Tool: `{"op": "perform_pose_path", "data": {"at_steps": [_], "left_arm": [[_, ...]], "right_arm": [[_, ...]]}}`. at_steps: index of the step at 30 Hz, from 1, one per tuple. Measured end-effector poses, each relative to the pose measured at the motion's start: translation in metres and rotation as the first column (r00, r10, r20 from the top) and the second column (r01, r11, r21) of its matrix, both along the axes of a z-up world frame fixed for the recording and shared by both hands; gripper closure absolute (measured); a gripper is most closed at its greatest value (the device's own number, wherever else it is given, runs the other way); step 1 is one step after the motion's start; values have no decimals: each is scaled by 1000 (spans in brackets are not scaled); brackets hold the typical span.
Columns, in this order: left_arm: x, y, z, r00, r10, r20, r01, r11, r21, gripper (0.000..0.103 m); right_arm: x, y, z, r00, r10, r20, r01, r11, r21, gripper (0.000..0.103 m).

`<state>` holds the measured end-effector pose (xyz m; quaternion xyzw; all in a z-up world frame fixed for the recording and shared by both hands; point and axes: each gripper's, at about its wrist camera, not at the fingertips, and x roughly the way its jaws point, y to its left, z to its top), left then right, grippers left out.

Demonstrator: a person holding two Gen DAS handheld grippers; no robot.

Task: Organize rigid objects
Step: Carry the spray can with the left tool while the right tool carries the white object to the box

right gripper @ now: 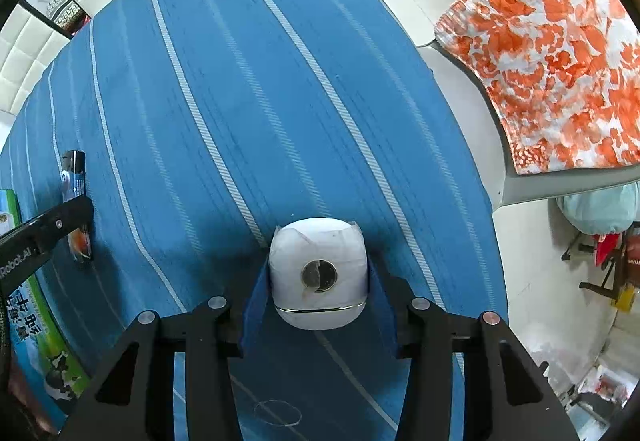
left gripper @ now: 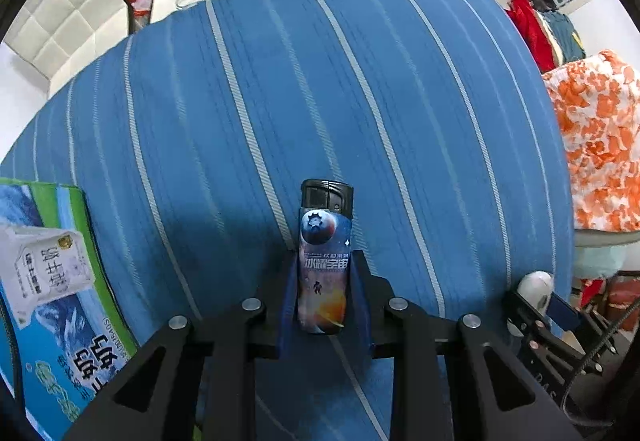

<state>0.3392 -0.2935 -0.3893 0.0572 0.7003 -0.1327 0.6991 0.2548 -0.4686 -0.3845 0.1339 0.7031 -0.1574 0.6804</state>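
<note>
Blue striped bedding (left gripper: pixel 280 101) fills both views, with a padded white headboard (left gripper: pixel 72 21) at 10 o'clock and an orange flowered cloth (right gripper: pixel 552 61) on a chair at 2 o'clock. Starting from the left, a green and blue milk carton box (left gripper: pixel 52 281) lies on the bed at 8 o'clock in the left wrist view; whether it is the place for collecting things I cannot tell. Next, the left gripper (left gripper: pixel 323 297) is clamped on a lighter (left gripper: pixel 325 253) with a blueberry print, its black cap pointing away toward 12 o'clock; it seems lifted a little over the sheet, but this is not sure. Further right, the right gripper (right gripper: pixel 318 281) is closed around a small white rounded device (right gripper: pixel 318 273) with a dark round disc on its face. In my judgement both objects are already picked up, and what remains is to bring them to their place and release them; nothing looks put away yet.
</note>
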Motion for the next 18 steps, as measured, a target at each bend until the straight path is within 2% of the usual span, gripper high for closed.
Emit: {"op": "perform_pose_path", "data": {"at_steps": [3, 7, 11, 15, 18], "left_arm": [[-14, -6, 2, 1000, -5, 18, 5, 1000, 30, 80], [-32, 3, 7, 1000, 24, 20, -25, 999, 22, 80], [-58, 17, 17, 998, 47, 40, -47, 999, 13, 80], [-80, 28, 39, 994, 65, 91, -65, 998, -2, 80], [-91, 42, 67, 987, 91, 134, -87, 996, -32, 80]], "right_arm": [[-2, -1, 1, 1000, 12, 1, -12, 999, 29, 54], [-14, -3, 7, 1000, -6, 26, 4, 997, 73, 54], [-29, 8, 19, 998, 25, 57, -31, 995, 98, 54], [-38, 22, 37, 994, 61, 95, -72, 991, 115, 54], [-42, 36, 62, 986, 92, 139, -110, 986, 123, 54]]}}
